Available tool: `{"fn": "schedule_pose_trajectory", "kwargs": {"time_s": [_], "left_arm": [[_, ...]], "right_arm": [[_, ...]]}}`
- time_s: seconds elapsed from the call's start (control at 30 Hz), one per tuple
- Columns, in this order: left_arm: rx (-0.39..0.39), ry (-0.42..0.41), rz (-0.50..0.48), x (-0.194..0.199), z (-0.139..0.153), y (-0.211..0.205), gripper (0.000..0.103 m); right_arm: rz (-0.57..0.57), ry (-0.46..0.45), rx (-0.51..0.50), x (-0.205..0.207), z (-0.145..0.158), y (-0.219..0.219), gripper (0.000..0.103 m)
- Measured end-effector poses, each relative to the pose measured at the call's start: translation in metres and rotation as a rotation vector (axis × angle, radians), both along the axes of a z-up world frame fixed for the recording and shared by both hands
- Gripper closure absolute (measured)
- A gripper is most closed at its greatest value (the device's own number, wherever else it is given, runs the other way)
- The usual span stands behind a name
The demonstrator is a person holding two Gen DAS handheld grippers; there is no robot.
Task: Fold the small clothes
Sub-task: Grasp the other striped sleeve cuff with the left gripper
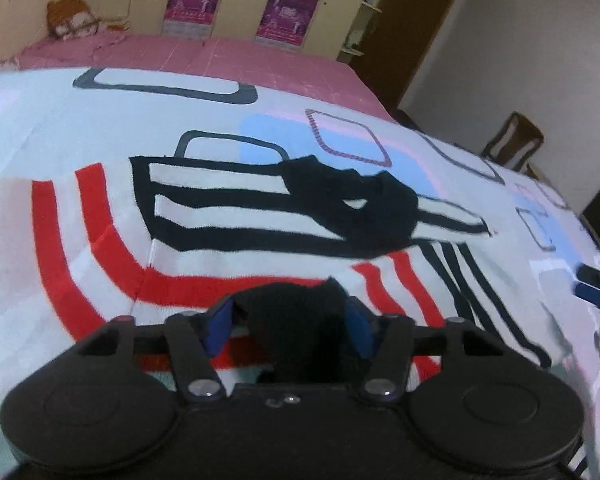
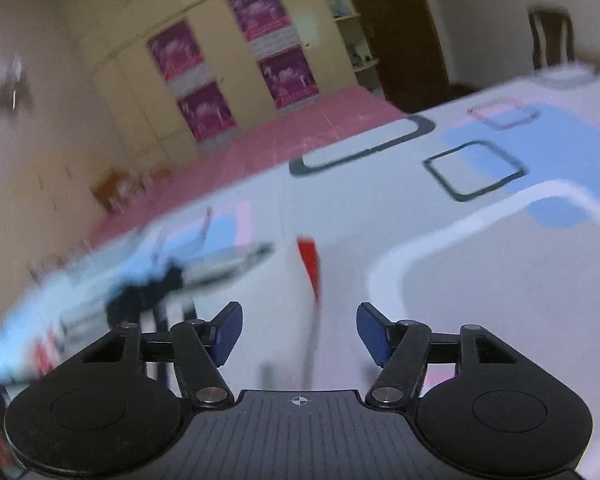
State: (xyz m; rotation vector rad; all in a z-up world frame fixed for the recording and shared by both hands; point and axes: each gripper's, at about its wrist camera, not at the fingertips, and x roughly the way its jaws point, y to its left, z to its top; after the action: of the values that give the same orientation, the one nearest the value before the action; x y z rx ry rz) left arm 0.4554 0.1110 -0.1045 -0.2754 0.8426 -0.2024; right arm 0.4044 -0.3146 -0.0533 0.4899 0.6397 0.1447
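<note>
A white knitted garment [image 1: 228, 216] lies spread flat on a bed [image 1: 260, 60], over a pale bedspread [image 1: 340, 92] printed with blue patches and dark outlined squares. The garment carries curved red stripes and black bands forming a boxy outline. A bunched black part of it sits crumpled toward the middle, near the bed's right edge as the left wrist camera sees it.

The left gripper [image 1: 288, 326] hovers low over the garment's near edge, its blue-padded fingers [image 1: 220, 324] set fairly wide with a dark fuzzy fold of fabric [image 1: 300, 332] between them; whether the pads are actually pressing it cannot be told.

The right gripper [image 2: 300, 330] is spread wide and holds nothing, above the bedspread. Its view is blurred; the garment shows only as a smear at the left.

A pink sheet [image 1: 284, 60] covers the bed's far end.
</note>
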Motion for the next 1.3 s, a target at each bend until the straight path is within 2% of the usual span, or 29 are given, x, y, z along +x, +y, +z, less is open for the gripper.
{"fn": "schedule_pose_trajectory", "kwargs": {"time_s": [0.03, 0.07, 0.1, 0.17, 0.23, 0.27, 0.3, 0.33, 0.4, 0.47, 0.5, 0.57, 0.6, 0.63, 0.67, 0.7, 0.73, 0.77, 0.83, 0.93, 1.07, 1.13, 1.17, 1.2, 1.23, 1.3], "left_arm": [[-0.008, 0.007, 0.009, 0.003, -0.001, 0.001, 0.058], [-0.020, 0.011, 0.018, 0.005, -0.002, 0.003, 0.067], [-0.030, 0.015, 0.019, 0.006, -0.003, 0.004, 0.079], [-0.061, 0.026, 0.008, 0.008, -0.007, 0.005, 0.093], [-0.059, 0.009, -0.004, 0.005, -0.010, 0.002, 0.097], [-0.050, -0.011, -0.005, 0.002, -0.008, 0.001, 0.097], [-0.066, -0.047, 0.007, -0.004, -0.006, 0.003, 0.098], [-0.074, -0.075, 0.028, -0.009, -0.004, 0.005, 0.098], [-0.047, -0.071, 0.070, -0.016, -0.010, 0.009, 0.097], [-0.056, -0.070, 0.077, -0.017, -0.018, 0.009, 0.097], [-0.052, -0.068, 0.077, -0.015, -0.016, 0.009, 0.097], [-0.032, -0.056, 0.051, -0.011, -0.012, 0.008, 0.094], [-0.030, -0.047, 0.044, -0.010, -0.010, 0.009, 0.087], [-0.034, -0.043, 0.053, -0.011, -0.006, 0.012, 0.081], [0.000, -0.062, 0.084, -0.017, 0.001, 0.014, 0.063], [0.061, -0.102, 0.113, -0.024, 0.012, 0.011, 0.049], [0.084, -0.146, 0.115, -0.028, 0.020, 0.004, 0.048], [0.076, -0.180, 0.085, -0.029, 0.027, -0.005, 0.048], [0.075, -0.191, -0.024, -0.019, 0.031, -0.040, 0.048], [0.102, -0.178, -0.163, 0.003, 0.022, -0.096, 0.046], [0.130, -0.114, -0.197, 0.026, 0.001, -0.121, 0.046], [0.179, -0.105, -0.162, 0.024, -0.003, -0.111, 0.046], [0.176, -0.097, -0.147, 0.023, -0.006, -0.102, 0.047], [0.156, -0.093, -0.135, 0.022, -0.010, -0.092, 0.047], [0.136, -0.098, -0.136, 0.020, -0.013, -0.088, 0.047], [0.144, -0.098, -0.144, 0.022, -0.012, -0.088, 0.047]], "right_arm": [[-0.003, 0.010, 0.025, 0.016, -0.005, -0.004, 0.054], [-0.003, 0.029, 0.044, 0.035, -0.010, -0.007, 0.060], [0.003, 0.042, 0.063, 0.050, -0.015, -0.009, 0.061], [0.020, 0.081, 0.111, 0.078, -0.027, -0.014, 0.062], [0.058, 0.115, 0.167, 0.097, -0.037, -0.016, 0.062], [0.088, 0.125, 0.188, 0.102, -0.040, -0.016, 0.068], [0.112, 0.122, 0.166, 0.105, -0.041, -0.013, 0.087], [0.122, 0.108, 0.120, 0.104, -0.038, -0.011, 0.096], [0.114, 0.066, 0.041, 0.100, -0.034, -0.008, 0.097], [0.127, 0.098, -0.008, 0.100, -0.047, 0.000, 0.097], [0.128, 0.086, -0.012, 0.099, -0.049, 0.000, 0.097], [0.121, 0.088, -0.009, 0.096, -0.047, -0.001, 0.096], [0.116, 0.083, -0.016, 0.094, -0.044, -0.002, 0.089], [0.089, 0.070, -0.043, 0.088, -0.039, -0.002, 0.061], [0.046, 0.029, -0.088, 0.079, -0.031, -0.004, 0.048], [0.045, -0.011, -0.104, 0.070, -0.023, -0.004, 0.049], [0.061, -0.022, -0.103, 0.066, -0.017, -0.002, 0.049], [0.099, -0.036, -0.108, 0.060, -0.012, 0.005, 0.058], [0.195, -0.055, -0.166, 0.056, -0.008, 0.029, 0.072], [0.353, -0.053, -0.214, 0.055, -0.015, 0.074, 0.076], [0.472, -0.038, -0.251, 0.061, -0.024, 0.097, 0.076], [0.391, -0.031, -0.304, 0.071, -0.029, 0.082, 0.077], [0.274, -0.011, -0.308, 0.081, -0.031, 0.060, 0.081], [0.212, 0.019, -0.291, 0.089, -0.034, 0.043, 0.088], [0.183, 0.056, -0.266, 0.098, -0.040, 0.029, 0.101], [0.209, 0.072, -0.253, 0.105, -0.048, 0.022, 0.103]]}}
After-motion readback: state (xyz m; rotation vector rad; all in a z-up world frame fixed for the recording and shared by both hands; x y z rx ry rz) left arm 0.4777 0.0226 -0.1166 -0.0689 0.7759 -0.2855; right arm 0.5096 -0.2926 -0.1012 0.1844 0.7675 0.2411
